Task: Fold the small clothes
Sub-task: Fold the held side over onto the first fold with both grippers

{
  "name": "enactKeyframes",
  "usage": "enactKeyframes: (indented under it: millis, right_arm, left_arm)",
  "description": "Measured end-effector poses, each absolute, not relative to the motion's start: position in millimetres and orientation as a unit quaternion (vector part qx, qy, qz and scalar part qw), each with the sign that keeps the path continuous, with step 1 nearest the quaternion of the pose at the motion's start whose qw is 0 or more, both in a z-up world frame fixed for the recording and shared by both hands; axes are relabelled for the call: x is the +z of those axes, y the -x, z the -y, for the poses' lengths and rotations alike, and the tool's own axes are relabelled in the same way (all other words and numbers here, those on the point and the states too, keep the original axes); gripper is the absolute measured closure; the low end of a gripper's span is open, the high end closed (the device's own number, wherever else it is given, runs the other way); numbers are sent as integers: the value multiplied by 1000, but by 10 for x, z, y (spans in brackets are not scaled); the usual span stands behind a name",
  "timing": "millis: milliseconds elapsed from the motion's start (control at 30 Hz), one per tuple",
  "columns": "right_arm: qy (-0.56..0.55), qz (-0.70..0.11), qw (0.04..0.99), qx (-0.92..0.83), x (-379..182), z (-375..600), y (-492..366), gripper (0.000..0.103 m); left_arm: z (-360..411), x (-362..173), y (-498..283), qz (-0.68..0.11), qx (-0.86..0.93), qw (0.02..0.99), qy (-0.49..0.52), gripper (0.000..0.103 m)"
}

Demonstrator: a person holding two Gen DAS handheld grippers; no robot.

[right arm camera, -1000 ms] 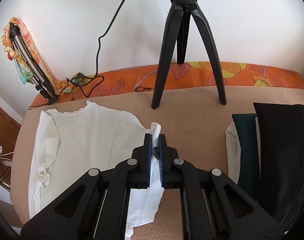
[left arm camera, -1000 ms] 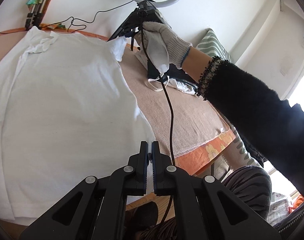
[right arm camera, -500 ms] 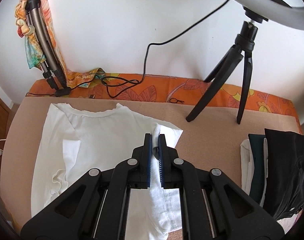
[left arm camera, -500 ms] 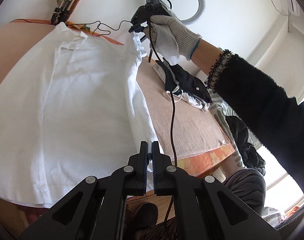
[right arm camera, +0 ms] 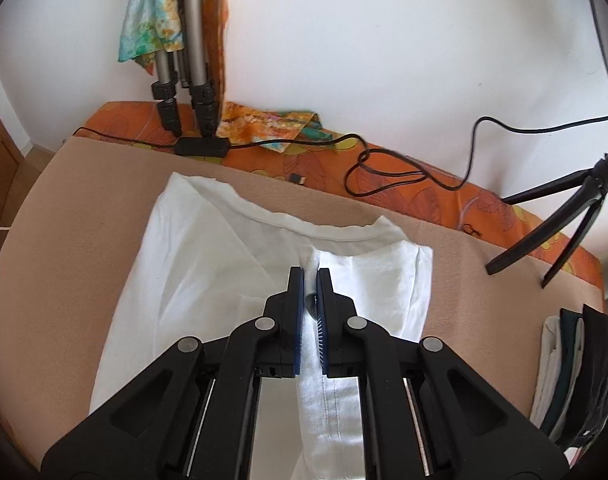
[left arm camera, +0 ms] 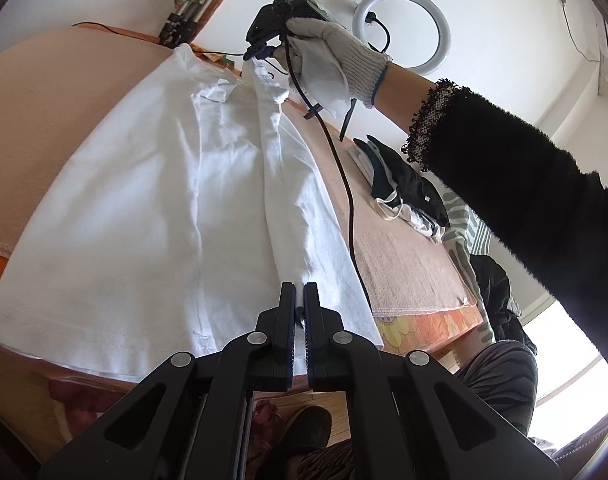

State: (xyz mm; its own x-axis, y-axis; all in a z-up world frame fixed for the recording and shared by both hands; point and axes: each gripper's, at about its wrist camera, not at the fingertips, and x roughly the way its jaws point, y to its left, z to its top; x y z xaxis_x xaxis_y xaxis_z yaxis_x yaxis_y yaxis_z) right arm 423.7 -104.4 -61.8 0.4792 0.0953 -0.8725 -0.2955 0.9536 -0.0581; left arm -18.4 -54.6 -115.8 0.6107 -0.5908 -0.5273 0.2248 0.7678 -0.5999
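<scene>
A white T-shirt [left arm camera: 144, 200] lies flat on the beige towel [left arm camera: 399, 256] that covers the table. My left gripper [left arm camera: 300, 300] is shut on the shirt's side edge near the hem, where the cloth rises into a lifted ridge. At the far end a gloved hand [left arm camera: 327, 60] holds my right gripper [left arm camera: 252, 55], which pinches the same edge by the sleeve. In the right wrist view the right gripper [right arm camera: 309, 280] is shut on a strip of the white shirt [right arm camera: 208, 272], just below the collar, with the sleeve side folded onto the body.
A stack of folded dark and white clothes [left arm camera: 403, 188] [right arm camera: 575, 364] sits at the towel's right end. A ring light [left arm camera: 401, 32] on a small black tripod [right arm camera: 559, 220] stands by the wall, with a black cable [right arm camera: 383, 168]. Folded tripod legs with a scarf [right arm camera: 176, 60] lean at the back left.
Both grippers have carried the shirt's right edge leftwards over its body, so a raised fold now runs between them. The stack and the small tripod have slid to the right in the right wrist view.
</scene>
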Motion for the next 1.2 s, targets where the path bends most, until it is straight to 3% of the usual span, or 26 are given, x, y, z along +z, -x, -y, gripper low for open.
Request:
enactKeyframes:
  millis: [67,133,200,333,567,600,633,700,1000,1200]
  right_arm:
    - [66,-509,846,145,-587,1031,-4219,90]
    - [27,-505,844,180,-461,1090,-4172,62]
    - [12,-484,857,176,-312,1257,-4073,48]
    - [-3,-505,845,175,-291,1598,-3909,48]
    - [87,-554,808,182,-722,1504,-3574,48]
    - [98,-560,803,178,-789,1468,-3544,48]
    - [109,-562,802,172,-841,1433,-3518,61]
    - [121,-565,801,159,-920,1390,-3487,98]
    - [100,-540,817,176,-686,1208,-3410,99]
    - [81,-548,808,201,-822,1069,-3409,98]
  left_arm:
    - [532,-1184,194,-377,-234,861,248,100]
    - [540,-1190,195,-378,-235,861,247,100]
    - [544,-1187,205,-377,-236,861,247,100]
    - [527,-1199,213,-377,-238,860,249,100]
    - [514,-1181,227,-377,-236,860,250,100]
    - [515,-1174,233,-375,-236,861,249,100]
    - [523,-1168,240,-374,-235,862,247,100]
    - [534,-1155,256,-373,-236,863,244,100]
    - [511,-1107,356,-364,-234,869,241,100]
    - [498,-1157,382,-371,-226,870,233,100]
